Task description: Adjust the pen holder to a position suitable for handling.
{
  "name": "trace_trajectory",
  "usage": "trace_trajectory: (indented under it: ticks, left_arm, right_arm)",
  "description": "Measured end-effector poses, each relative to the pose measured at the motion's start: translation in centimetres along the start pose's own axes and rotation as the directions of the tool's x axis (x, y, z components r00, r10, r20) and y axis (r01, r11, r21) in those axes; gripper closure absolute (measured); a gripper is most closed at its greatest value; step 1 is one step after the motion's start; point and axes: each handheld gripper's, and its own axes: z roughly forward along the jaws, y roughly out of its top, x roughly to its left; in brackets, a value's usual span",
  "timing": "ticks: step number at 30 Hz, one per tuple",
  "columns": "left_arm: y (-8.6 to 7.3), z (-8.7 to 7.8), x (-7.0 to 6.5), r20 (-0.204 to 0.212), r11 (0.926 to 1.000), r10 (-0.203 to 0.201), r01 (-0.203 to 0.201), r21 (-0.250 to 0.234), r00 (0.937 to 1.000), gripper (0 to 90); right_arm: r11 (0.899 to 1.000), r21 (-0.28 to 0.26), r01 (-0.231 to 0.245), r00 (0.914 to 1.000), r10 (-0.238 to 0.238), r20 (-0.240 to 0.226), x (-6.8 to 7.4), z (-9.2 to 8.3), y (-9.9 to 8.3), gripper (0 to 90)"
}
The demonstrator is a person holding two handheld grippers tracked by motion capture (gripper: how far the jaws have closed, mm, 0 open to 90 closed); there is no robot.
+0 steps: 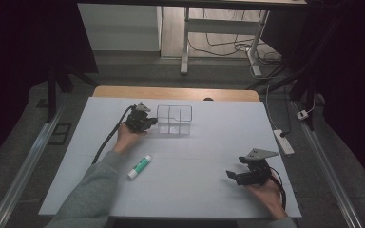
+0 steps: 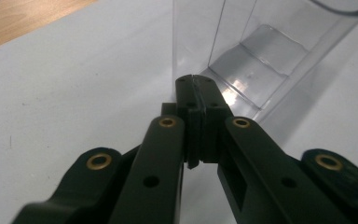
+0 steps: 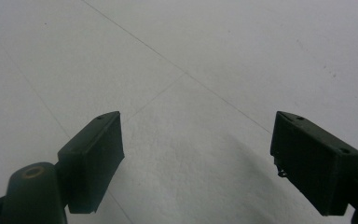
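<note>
A clear plastic box with inner dividers stands at the back middle of the white table. My left gripper lies against the box's left side. In the left gripper view its jaws are pressed together, and the left gripper's tips sit right at the foot of the clear box; I see nothing between them. A glue stick with a green label and white cap lies on the table nearer the front, beside the left forearm. My right gripper rests at the front right, jaws wide apart over bare table.
A wooden tabletop edge shows behind the white board. Off the table's right side a white power strip and cables lie on the floor. Metal rails run along both sides of the table.
</note>
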Motion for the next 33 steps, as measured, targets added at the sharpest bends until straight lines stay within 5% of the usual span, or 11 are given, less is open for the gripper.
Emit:
trace_trajectory:
  ticks: [14, 25, 28, 33]
  left_arm:
    - [0.0, -0.4, 0.0, 0.017, 0.9998, 0.017, -0.017, 0.014, 0.9997, 88.0]
    - [-0.6, -3.8, -0.9, 0.042, 0.9997, 0.018, -0.017, -0.017, 0.999, 87.2]
    - [-0.5, -5.0, -1.1, 0.053, 0.9996, 0.013, -0.011, -0.027, 0.9985, 79.8]
    - [-0.4, -7.0, -1.8, 0.054, 0.9999, 0.015, -0.015, 0.001, 0.9984, 53.2]
  right_arm:
    - [1.0, -0.005, -0.001, 1.0, 0.001, 0.008, -0.1, -0.3, 0.0, 16.3]
    - [1.0, -0.021, 0.002, 1.0, -0.002, 0.001, -0.1, -0.5, 0.0, 16.3]
    - [1.0, -0.021, 0.003, 1.0, -0.003, 0.001, -0.1, -0.5, 0.1, 16.4]
    - [1.0, -0.019, 0.005, 1.0, -0.005, 0.005, 0.0, -0.5, 0.1, 16.4]
